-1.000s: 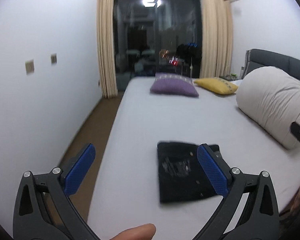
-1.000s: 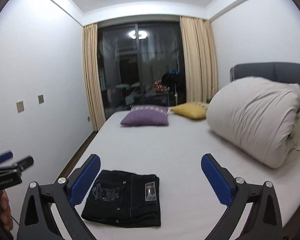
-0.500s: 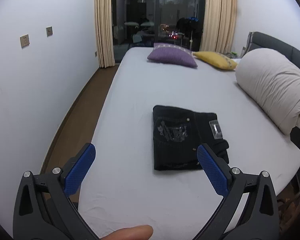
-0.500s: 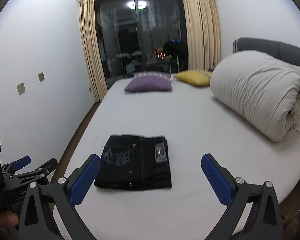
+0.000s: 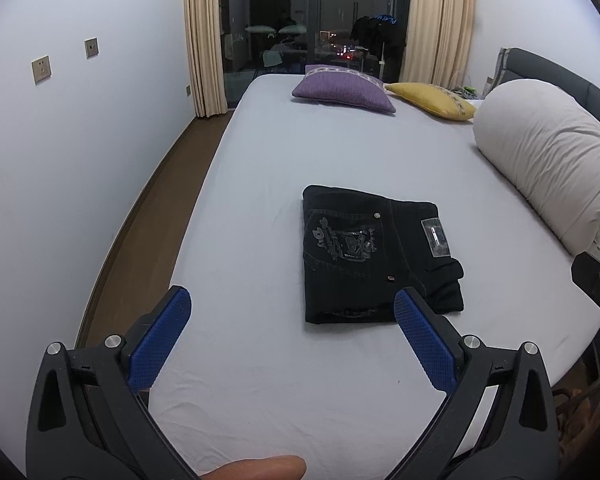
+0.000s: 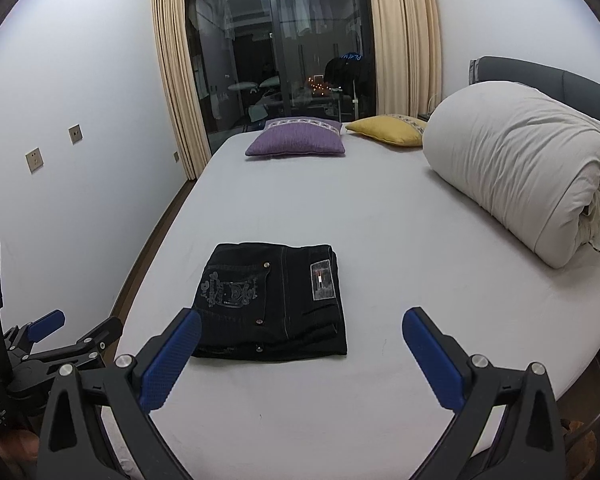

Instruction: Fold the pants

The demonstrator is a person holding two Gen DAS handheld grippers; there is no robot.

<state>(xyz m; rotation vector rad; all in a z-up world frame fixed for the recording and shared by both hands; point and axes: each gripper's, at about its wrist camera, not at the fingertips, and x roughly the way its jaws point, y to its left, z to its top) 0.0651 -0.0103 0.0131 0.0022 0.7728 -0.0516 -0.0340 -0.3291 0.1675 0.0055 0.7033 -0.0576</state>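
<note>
Lying folded into a compact rectangle on the white bed (image 5: 260, 184), the black denim pants (image 5: 374, 256) appeared finished; left tool (image 5: 292, 332) and right tool (image 6: 302, 344) hung apart, empty.

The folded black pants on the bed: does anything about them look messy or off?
Mostly neat. The black pants lie flat on the bed, but at the near right corner an inner layer bulges past the top layer, so that edge isn't flush.

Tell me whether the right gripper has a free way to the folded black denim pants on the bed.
Probably yes. The right gripper is open and empty, and the folded black denim pants lie flat just ahead of it on the white bed sheet, nothing lying between. The left gripper stands off to the side.
</note>
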